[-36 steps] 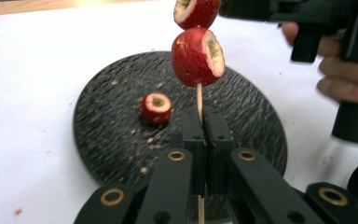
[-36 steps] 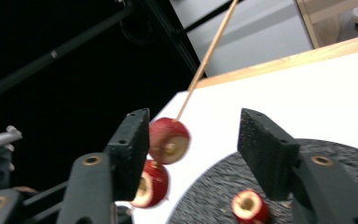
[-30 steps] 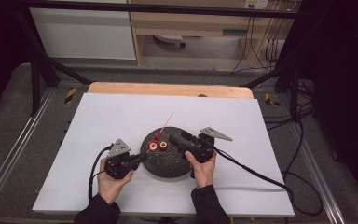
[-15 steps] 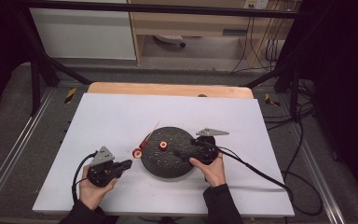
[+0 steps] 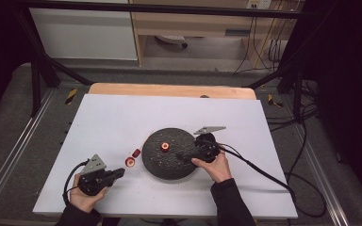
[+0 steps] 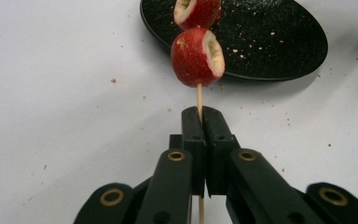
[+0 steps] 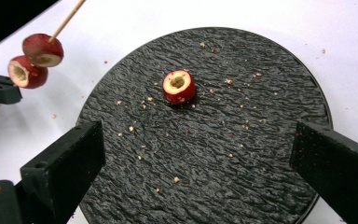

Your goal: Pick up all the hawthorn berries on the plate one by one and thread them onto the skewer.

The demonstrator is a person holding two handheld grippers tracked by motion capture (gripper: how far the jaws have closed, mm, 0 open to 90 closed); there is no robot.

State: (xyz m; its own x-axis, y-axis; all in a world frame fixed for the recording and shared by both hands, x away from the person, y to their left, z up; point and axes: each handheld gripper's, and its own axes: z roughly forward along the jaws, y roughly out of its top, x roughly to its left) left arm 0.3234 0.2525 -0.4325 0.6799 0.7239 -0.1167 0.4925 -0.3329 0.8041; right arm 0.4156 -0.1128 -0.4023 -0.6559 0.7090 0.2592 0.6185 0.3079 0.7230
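Skewer first: your left gripper has its jaws pinched fully together on the thin wooden stick, just below the lower fruit, so the stick stands out ahead of the jaws and leaves the pointed far end free. You hold it off the near-left edge of the black plate, above the white table, probably to keep the threaded pieces clear while the next one is dealt with.

Your right gripper hangs over the plate's right side. Its jaws have just been opening and now stand wide apart with nothing between them; in the right gripper view they frame the loose fruit, which sits cut face up a little left of the plate's centre. That looks like a release, leaving the piece upright where the stick's tip can reach its hollow core.

Count: three red cored fruits in all, two on the skewer, the lower one and the upper one, and one on the plate. One skewer, one plate, two grippers. Small crumbs dot the plate and table.
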